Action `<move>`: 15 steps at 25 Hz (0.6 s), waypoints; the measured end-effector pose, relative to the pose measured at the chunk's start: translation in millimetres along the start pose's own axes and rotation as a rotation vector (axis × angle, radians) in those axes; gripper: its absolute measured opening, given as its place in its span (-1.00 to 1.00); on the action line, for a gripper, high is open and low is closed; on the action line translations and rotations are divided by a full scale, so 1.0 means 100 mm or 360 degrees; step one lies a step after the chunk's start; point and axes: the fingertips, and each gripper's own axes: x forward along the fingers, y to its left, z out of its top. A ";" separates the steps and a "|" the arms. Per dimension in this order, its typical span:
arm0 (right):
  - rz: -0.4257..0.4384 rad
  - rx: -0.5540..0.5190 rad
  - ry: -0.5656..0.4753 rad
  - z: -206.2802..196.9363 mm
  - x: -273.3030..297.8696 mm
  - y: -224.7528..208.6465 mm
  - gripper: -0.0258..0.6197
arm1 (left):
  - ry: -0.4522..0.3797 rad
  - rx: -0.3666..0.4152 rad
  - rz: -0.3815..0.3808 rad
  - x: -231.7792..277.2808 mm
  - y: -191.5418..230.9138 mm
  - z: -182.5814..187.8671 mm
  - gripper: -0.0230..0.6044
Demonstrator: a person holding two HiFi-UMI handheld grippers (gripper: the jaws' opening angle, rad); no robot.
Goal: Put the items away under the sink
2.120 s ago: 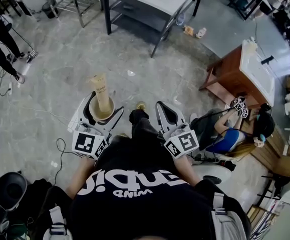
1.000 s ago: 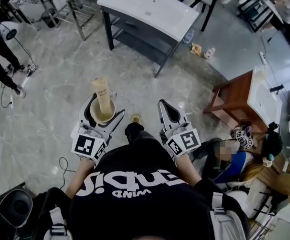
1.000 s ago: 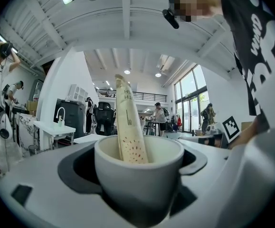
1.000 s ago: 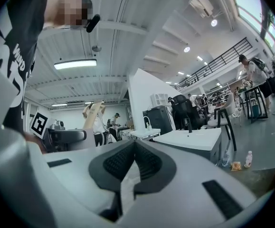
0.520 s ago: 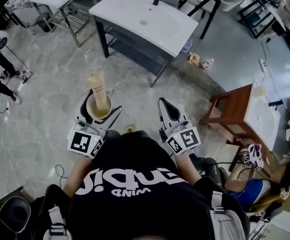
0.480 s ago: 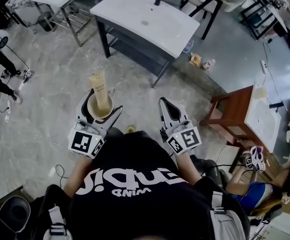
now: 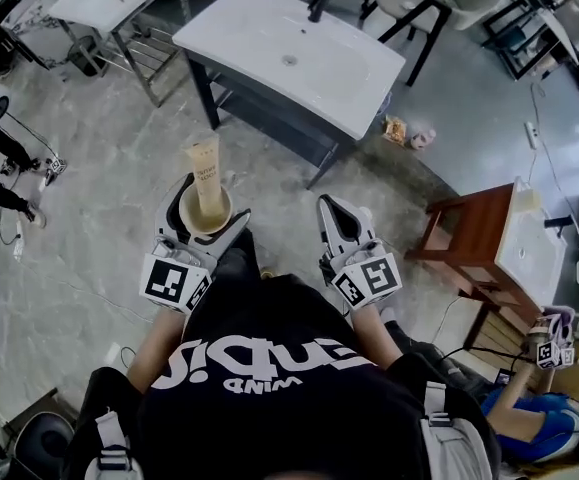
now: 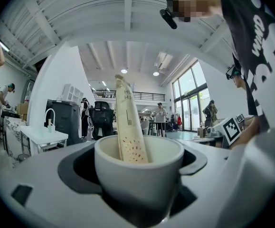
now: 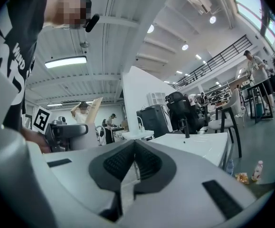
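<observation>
Black shirt (image 7: 269, 368) reads "WIND"; tube's (image 7: 206, 173) print too small.

1. A cream cup (image 8: 138, 172) is held upright between the jaws of the left gripper (image 7: 207, 216). It is clamped by its round wall, and its rim is seen above the jaws.
2. A tall beige tube (image 8: 128, 122) is stood inside the cup, tilted slightly, with its flat crimped end up. Dark print and small reddish dots are carried on its face. It rises well above the jaws and is not touched by them.
3. The sink (image 7: 291, 56), a white rectangular top on a dark frame with an open space beneath, is seen well ahead of the jaws, apart from them.
</observation>
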 end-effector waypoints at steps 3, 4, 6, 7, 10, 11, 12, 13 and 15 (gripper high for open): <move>-0.0026 -0.0005 0.0001 0.02 0.22 -0.09 -0.86 | -0.0010 0.0003 -0.0047 0.23 0.22 0.02 0.59; -0.0024 -0.0009 0.0006 0.04 0.30 -0.11 -0.86 | -0.0006 0.0000 -0.0057 0.31 0.29 0.02 0.59; -0.0024 -0.0012 0.0018 0.07 0.45 -0.17 -0.86 | 0.0008 -0.0002 -0.0076 0.46 0.42 0.02 0.59; -0.0029 -0.0010 0.0023 0.07 0.51 -0.20 -0.86 | 0.0014 -0.0005 -0.0086 0.53 0.48 0.01 0.59; -0.0053 -0.0002 0.0030 0.08 0.71 -0.27 -0.86 | 0.0024 -0.0022 -0.0117 0.70 0.65 0.00 0.59; -0.0060 0.0001 0.0029 0.08 0.77 -0.28 -0.86 | 0.0029 -0.0022 -0.0129 0.75 0.71 0.00 0.59; -0.0067 0.0004 0.0027 0.09 0.84 -0.29 -0.86 | 0.0033 -0.0019 -0.0143 0.80 0.76 0.00 0.59; -0.0076 0.0006 0.0025 0.10 0.91 -0.31 -0.86 | 0.0038 -0.0014 -0.0158 0.86 0.81 0.01 0.59; -0.0099 0.0010 0.0018 0.13 1.06 -0.36 -0.86 | 0.0044 -0.0007 -0.0186 0.98 0.93 0.04 0.59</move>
